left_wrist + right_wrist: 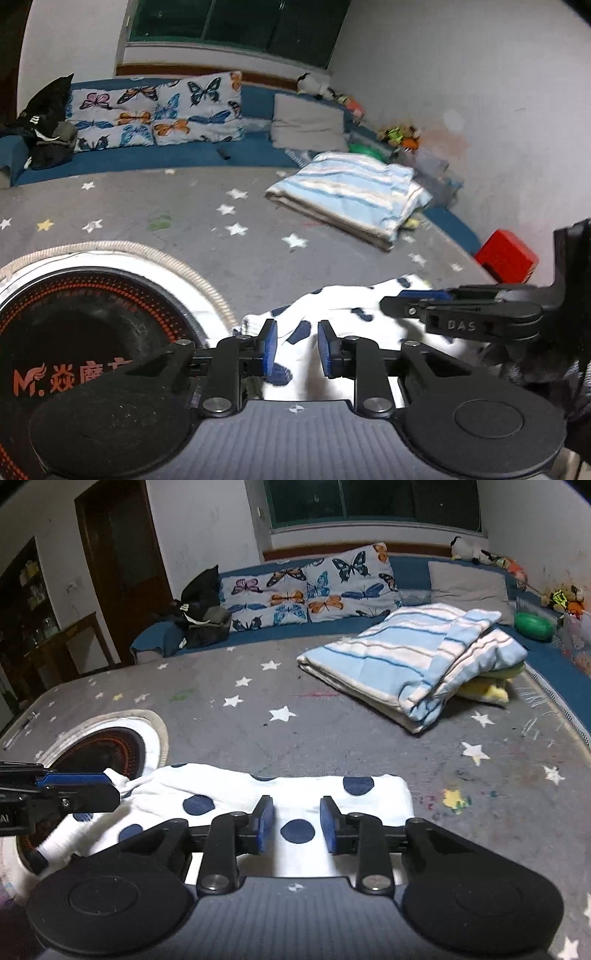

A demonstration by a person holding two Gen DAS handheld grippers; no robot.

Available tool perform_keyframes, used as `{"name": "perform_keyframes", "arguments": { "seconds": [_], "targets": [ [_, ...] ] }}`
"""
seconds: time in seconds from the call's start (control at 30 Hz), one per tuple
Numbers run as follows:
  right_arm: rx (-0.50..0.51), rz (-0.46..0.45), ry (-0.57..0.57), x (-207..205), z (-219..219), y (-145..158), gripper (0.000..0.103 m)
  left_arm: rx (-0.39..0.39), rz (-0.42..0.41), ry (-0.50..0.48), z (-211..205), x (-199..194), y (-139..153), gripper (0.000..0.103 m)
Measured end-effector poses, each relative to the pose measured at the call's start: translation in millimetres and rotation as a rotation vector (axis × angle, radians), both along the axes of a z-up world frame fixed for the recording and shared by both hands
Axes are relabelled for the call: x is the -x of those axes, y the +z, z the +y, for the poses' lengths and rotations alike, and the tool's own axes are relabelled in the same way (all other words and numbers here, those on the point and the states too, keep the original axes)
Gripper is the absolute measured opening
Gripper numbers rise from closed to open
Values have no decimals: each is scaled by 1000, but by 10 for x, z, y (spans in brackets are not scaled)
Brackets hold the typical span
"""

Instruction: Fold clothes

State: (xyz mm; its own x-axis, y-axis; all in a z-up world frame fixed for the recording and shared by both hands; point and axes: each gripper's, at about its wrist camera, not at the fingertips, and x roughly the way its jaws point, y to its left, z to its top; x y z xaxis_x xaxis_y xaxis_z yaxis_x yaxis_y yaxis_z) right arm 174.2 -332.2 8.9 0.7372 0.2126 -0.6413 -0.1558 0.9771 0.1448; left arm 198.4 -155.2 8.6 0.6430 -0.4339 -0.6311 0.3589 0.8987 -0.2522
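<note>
Both my wrist cameras sit low and close over the bed [332, 738], facing the window wall, sharing the spotted cloth [229, 797].

White garment [280, 805] — navy dots (grey star-print sheet [332, 738]).

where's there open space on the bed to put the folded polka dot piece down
The grey star sheet lies bare in a wide patch between the polka dot garment, the striped blanket and the butterfly pillows. A smaller bare strip runs right of the garment, below the blanket. It is crowded at the left by the round mat and along the far wall with toys.
</note>
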Motion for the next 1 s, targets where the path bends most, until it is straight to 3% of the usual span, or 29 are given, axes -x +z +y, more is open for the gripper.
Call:
{"name": "perform_keyframes", "arguments": {
  "seconds": [0.3, 0.53, 0.87, 0.93, 1.0],
  "targets": [
    [10, 4, 23, -5, 32, 8, 37, 32, -18, -25, 29, 164, 97, 25],
    [31, -7, 63, 606, 57, 95, 38, 7, -39, -89, -38, 473, 122, 25],
    [127, 14, 14, 1207, 1, -128, 38, -5, -12, -68, 14, 488, 34, 25],
    [125, -2, 9, 1296, -9, -95, 41, 0, -19, -76, 25, 545, 77, 27],
    [127, -30, 4, 1395, 12, -38, 54, 5, -28, -91, 37, 622, 119, 34]
  ]
}}
